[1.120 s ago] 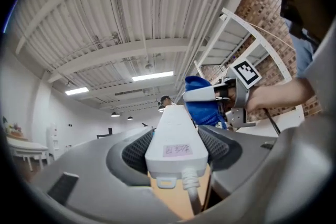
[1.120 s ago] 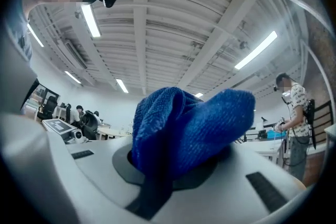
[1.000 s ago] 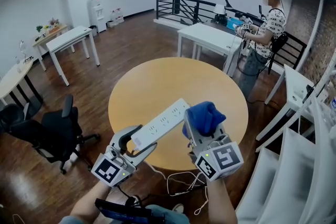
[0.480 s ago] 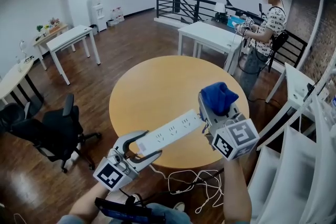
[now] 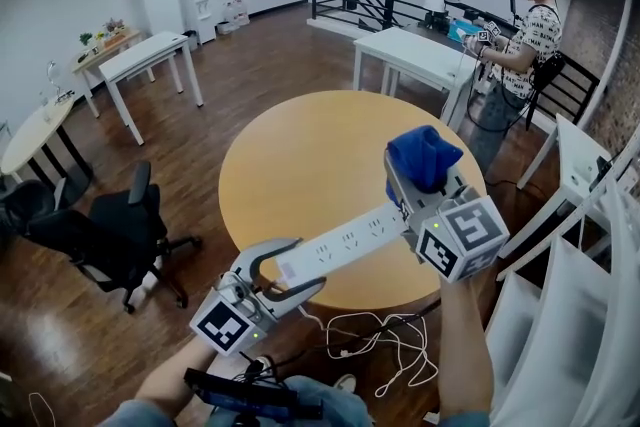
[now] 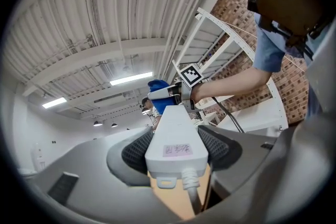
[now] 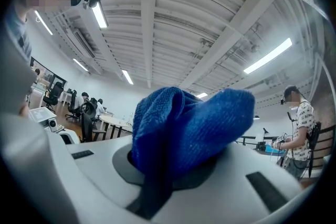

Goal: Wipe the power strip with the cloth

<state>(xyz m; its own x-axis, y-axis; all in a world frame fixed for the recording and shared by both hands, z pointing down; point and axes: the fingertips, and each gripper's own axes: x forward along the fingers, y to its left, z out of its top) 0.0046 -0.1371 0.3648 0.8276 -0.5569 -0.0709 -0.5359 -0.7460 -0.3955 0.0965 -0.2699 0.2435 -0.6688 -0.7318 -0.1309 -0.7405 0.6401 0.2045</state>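
Observation:
A long white power strip [image 5: 345,243] is held up over the near edge of the round wooden table [image 5: 300,150]. My left gripper [image 5: 298,267] is shut on its cord end, with the dark pads against both sides of the power strip [image 6: 176,134] in the left gripper view. Its white cord [image 5: 375,335] hangs down in loops below the table. My right gripper [image 5: 418,183] is shut on a bunched blue cloth [image 5: 422,155], which sits at the strip's far end. The cloth [image 7: 189,126] fills the space between the right jaws, and the cloth [image 6: 160,98] also shows beyond the strip.
A black office chair [image 5: 110,235] stands to the left of the table. White tables [image 5: 420,60] stand behind it, with a person [image 5: 525,30] at the back right. White shelving [image 5: 590,295] rises close on the right.
My right gripper with the cloth has moved up and to the right, staying near the strip's far end. The left gripper and the strip have shifted slightly right.

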